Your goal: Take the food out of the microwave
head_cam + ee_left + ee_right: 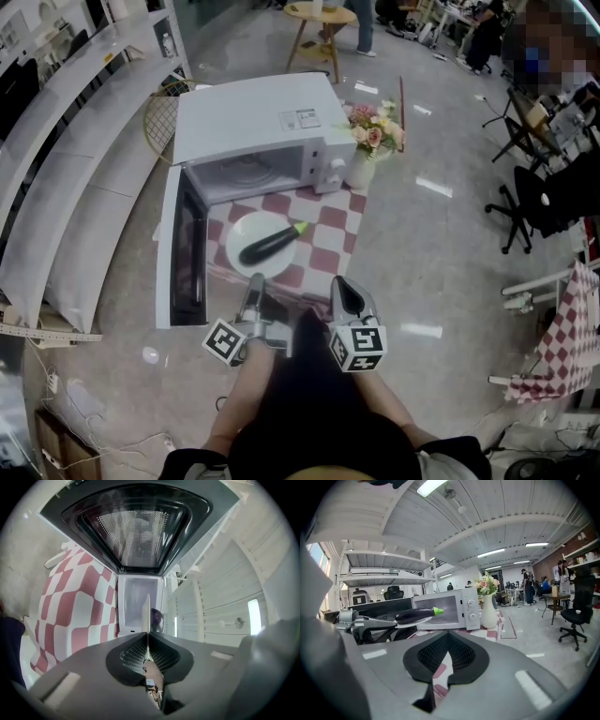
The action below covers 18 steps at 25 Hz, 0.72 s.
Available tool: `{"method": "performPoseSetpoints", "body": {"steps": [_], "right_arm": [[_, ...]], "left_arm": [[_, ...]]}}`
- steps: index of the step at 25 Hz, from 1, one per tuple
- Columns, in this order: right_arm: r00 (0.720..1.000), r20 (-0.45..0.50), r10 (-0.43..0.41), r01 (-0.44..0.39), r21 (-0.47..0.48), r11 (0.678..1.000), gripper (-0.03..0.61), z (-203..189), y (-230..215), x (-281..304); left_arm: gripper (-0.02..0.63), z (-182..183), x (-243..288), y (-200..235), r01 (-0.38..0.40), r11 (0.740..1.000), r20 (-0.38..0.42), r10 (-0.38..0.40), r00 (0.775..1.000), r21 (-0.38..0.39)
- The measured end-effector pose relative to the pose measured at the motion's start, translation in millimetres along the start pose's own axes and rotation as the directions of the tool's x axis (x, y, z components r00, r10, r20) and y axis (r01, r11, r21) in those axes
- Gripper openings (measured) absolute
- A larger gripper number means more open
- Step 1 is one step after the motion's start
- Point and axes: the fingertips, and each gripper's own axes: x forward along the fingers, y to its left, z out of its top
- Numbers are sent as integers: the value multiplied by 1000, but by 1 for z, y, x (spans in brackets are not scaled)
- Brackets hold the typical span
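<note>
Nearest, left gripper (255,279) clamped on the rim of the white plate (277,263); right gripper (341,285) closed on nothing. Eggplant (272,242) on that plate, already outside, over the checked cloth (325,231), before the open microwave (248,122). Next, probably: lower level onto cloth, then release.

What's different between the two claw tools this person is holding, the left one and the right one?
The left gripper is clamped on the rim of the white plate carrying the eggplant; the right gripper holds nothing, its jaws closed on air. The left gripper is turned on its side, pinching the plate from above and below; the right gripper sits upright. Both carry a marker cube.
</note>
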Motion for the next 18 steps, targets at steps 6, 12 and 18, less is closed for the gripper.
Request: {"method": "performPoseSetpoints", "body": {"steps": [6, 12, 18], "right_arm": [[1000, -6, -11, 11, 8, 1000, 0, -2, -2, 0], [1000, -9, -6, 6, 7, 1000, 0, -2, -2, 0], [1000, -17, 0, 0, 1, 1000, 0, -3, -2, 3]], "left_arm": [[21, 1, 1, 1, -6, 1000, -4, 6, 1000, 1], [21, -5, 5, 2, -6, 1000, -20, 6, 1000, 2], [21, -10, 10, 3, -7, 1000, -29, 6, 1000, -7]]}}
